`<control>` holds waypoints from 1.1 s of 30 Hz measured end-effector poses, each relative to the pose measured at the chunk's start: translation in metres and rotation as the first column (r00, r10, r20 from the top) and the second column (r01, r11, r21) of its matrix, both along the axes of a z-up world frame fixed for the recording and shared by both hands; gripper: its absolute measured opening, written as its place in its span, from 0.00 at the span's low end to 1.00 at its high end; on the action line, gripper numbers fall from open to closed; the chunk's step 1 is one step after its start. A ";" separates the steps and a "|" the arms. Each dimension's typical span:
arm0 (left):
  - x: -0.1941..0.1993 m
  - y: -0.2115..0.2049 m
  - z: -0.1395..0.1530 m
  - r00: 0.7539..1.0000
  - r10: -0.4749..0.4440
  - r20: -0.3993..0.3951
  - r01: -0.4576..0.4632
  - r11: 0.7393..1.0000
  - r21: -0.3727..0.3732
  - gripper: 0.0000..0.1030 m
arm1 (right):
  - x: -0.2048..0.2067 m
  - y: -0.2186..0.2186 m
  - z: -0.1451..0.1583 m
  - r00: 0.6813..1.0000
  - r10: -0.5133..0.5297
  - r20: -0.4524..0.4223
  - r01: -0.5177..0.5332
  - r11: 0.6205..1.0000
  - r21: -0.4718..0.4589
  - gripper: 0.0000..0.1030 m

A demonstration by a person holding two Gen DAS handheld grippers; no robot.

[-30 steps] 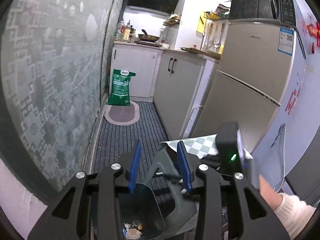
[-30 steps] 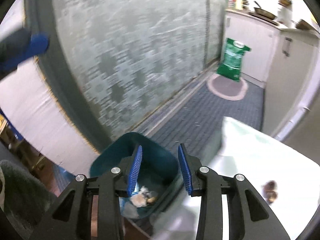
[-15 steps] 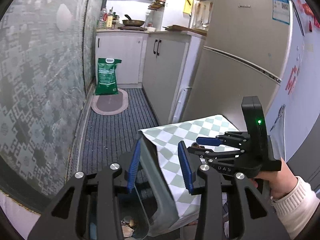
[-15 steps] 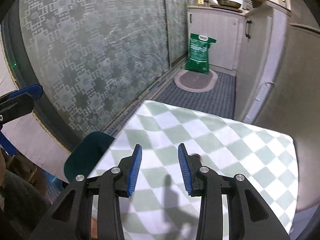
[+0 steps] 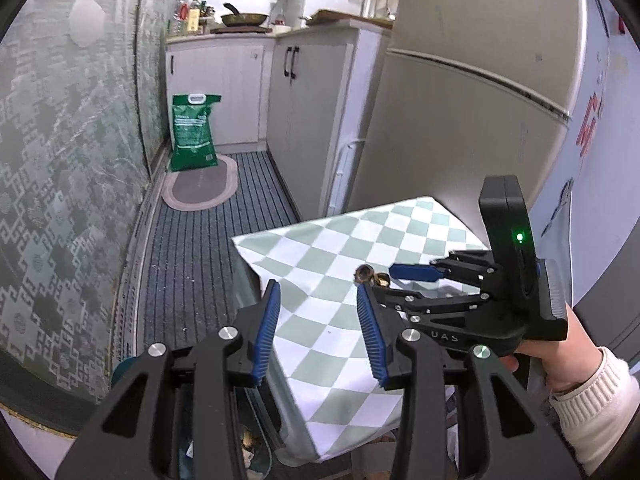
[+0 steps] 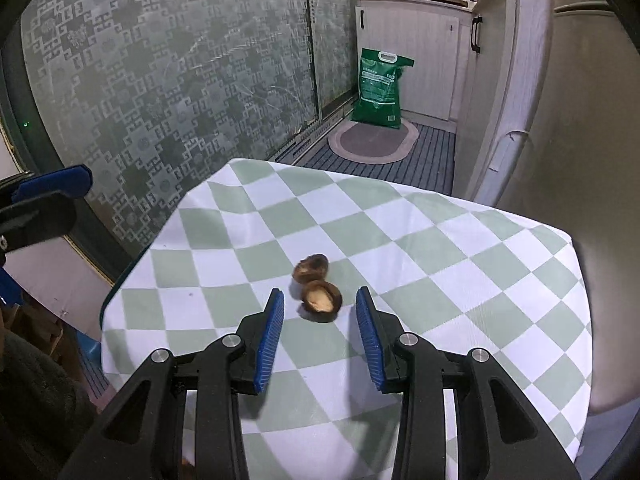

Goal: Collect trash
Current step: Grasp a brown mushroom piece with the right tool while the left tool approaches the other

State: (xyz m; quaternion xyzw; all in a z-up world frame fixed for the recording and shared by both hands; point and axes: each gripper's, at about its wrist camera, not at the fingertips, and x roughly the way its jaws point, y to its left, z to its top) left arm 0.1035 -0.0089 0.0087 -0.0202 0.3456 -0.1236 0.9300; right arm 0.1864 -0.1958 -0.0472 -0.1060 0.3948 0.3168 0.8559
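Note:
Two brown nut-shell halves lie on the green-and-white checked tablecloth (image 6: pixel 420 240): one (image 6: pixel 321 297) just ahead of my open right gripper (image 6: pixel 319 300), the other (image 6: pixel 310 267) a little beyond it. In the left wrist view the shells (image 5: pixel 366 273) sit by the right gripper's blue fingers (image 5: pixel 412 271). My left gripper (image 5: pixel 318 300) is open and empty, above the table's near-left edge. The bin with trash (image 5: pixel 248 446) shows below it, mostly hidden.
A patterned frosted glass wall (image 6: pixel 160 80) runs along the left. A green bag (image 5: pixel 193 132) and oval mat (image 5: pixel 200 190) stand on the striped floor by white cabinets (image 5: pixel 316 92). A fridge (image 5: pixel 480 100) stands right behind the table.
My right gripper has swung from over the bin back over the table, up to the nut shells. My left gripper has risen and turned toward the table.

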 end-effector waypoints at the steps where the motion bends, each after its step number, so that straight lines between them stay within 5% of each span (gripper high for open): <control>1: 0.002 -0.003 -0.002 1.000 -0.005 -0.007 0.005 1.000 0.005 0.41 | 0.000 0.001 0.000 1.000 0.005 0.003 -0.005 1.000 0.004 0.37; 3: 0.006 -0.010 -0.008 1.000 -0.014 -0.023 0.014 1.000 0.015 0.41 | 0.001 0.002 -0.001 1.000 0.017 0.009 -0.017 1.000 0.004 0.33; 5: 0.010 -0.015 -0.015 0.999 -0.019 -0.041 0.020 0.999 0.027 0.41 | 0.001 0.007 -0.003 0.999 0.038 0.026 -0.038 0.999 -0.007 0.20; 17: 0.039 -0.042 -0.060 0.987 -0.035 -0.157 0.047 0.996 0.071 0.40 | 0.006 -0.031 0.011 1.000 0.000 0.015 -0.001 0.998 0.070 0.20; 33: 0.076 -0.075 -0.072 0.988 -0.005 -0.154 0.026 0.991 0.129 0.39 | 0.004 -0.068 0.014 0.999 -0.033 -0.005 0.033 0.991 0.133 0.20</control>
